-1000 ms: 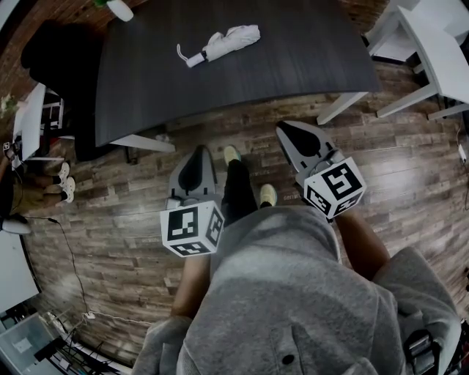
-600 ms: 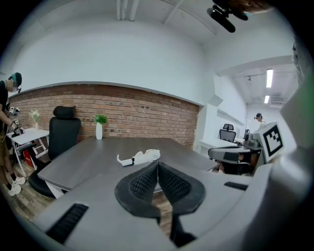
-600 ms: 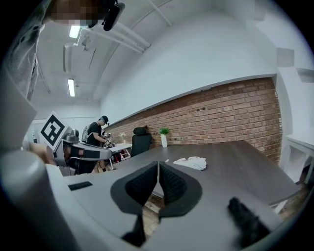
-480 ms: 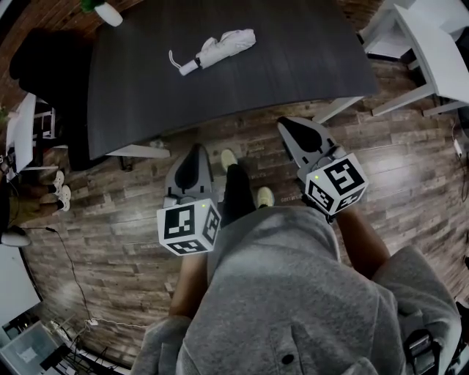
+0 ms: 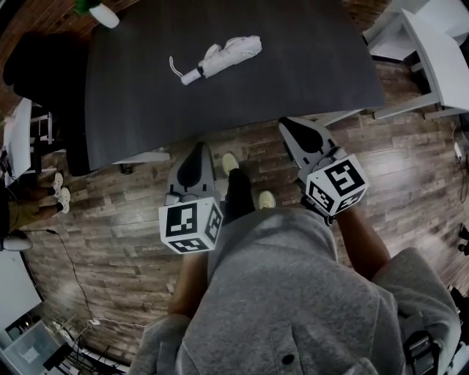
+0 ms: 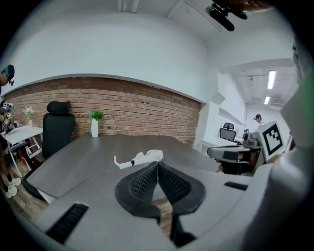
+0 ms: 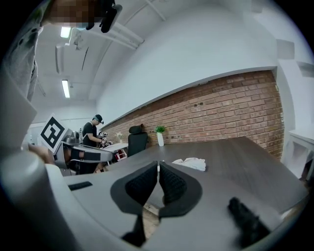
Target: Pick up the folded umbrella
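The worktop (image 5: 308, 73) lies lower and closer in the head view than it did a second ago. Its near edge now runs just ahead of both tools, so the person is walking up to it across the wooden floor (image 5: 410, 176). For the task this is approach only: nothing has been reached or touched yet.

The left tool (image 5: 196, 148) and the right tool (image 5: 288, 123) have come forward side by side, still short of the edge. Each is closed, the pads meeting with nothing between them, as each tool's own view shows. The folded umbrella (image 5: 223, 55) has slid down the head view with the worktop. It lies flat towards the far middle of the surface, with its strapped handle end pointing left, well apart from both tools.

The near edge is the first thing to clear, and I judge the tools must rise over it before they can reach in. A dark chair (image 5: 40, 73) stands at the left end, and white furniture (image 5: 440, 51) stands beside the right corner. The way straight ahead is open. The surface around the umbrella is bare, and the small vase (image 5: 102, 13) at the far left corner is well away from any likely path. The jaws will have to part before a grasp.
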Available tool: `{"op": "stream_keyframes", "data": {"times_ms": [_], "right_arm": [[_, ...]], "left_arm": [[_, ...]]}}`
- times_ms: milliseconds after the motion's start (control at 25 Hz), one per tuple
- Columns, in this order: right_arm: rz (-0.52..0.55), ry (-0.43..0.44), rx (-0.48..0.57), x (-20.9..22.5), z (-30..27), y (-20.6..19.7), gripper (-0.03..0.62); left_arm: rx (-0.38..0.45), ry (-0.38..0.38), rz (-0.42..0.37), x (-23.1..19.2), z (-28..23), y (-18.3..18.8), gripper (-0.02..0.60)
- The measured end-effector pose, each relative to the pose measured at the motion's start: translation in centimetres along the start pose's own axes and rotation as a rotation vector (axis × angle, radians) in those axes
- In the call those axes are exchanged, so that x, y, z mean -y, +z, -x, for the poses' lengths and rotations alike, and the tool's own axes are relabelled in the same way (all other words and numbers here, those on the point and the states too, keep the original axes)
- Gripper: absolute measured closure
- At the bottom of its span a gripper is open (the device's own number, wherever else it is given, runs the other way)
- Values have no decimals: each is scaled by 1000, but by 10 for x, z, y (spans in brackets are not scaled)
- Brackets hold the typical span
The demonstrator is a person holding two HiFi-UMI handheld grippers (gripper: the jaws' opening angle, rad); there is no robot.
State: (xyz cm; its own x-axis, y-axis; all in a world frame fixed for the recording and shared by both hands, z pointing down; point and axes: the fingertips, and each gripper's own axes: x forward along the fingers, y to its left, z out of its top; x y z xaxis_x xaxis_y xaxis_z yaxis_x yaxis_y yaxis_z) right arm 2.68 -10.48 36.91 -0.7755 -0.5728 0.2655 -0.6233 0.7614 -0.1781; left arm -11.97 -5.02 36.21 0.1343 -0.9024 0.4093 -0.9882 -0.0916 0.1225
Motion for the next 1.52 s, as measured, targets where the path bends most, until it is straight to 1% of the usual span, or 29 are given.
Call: {"op": "stream_keyframes", "data": {"times_ms": [160, 600, 1200, 1520], "right_arm": [[-9, -12, -10, 16, -23, 5, 565], [-22, -57, -37, 43, -82, 22, 565], [8, -108, -57, 44, -149, 45, 565], [30, -154, -59, 42, -176, 52, 565]], "left_arm": [[-12, -11, 4, -13, -26, 9, 566], [-30, -76, 3, -45, -88, 37, 566], [-20, -131, 18, -104, -128, 61, 566], [-24, -196, 13, -123, -146, 65, 566]]}}
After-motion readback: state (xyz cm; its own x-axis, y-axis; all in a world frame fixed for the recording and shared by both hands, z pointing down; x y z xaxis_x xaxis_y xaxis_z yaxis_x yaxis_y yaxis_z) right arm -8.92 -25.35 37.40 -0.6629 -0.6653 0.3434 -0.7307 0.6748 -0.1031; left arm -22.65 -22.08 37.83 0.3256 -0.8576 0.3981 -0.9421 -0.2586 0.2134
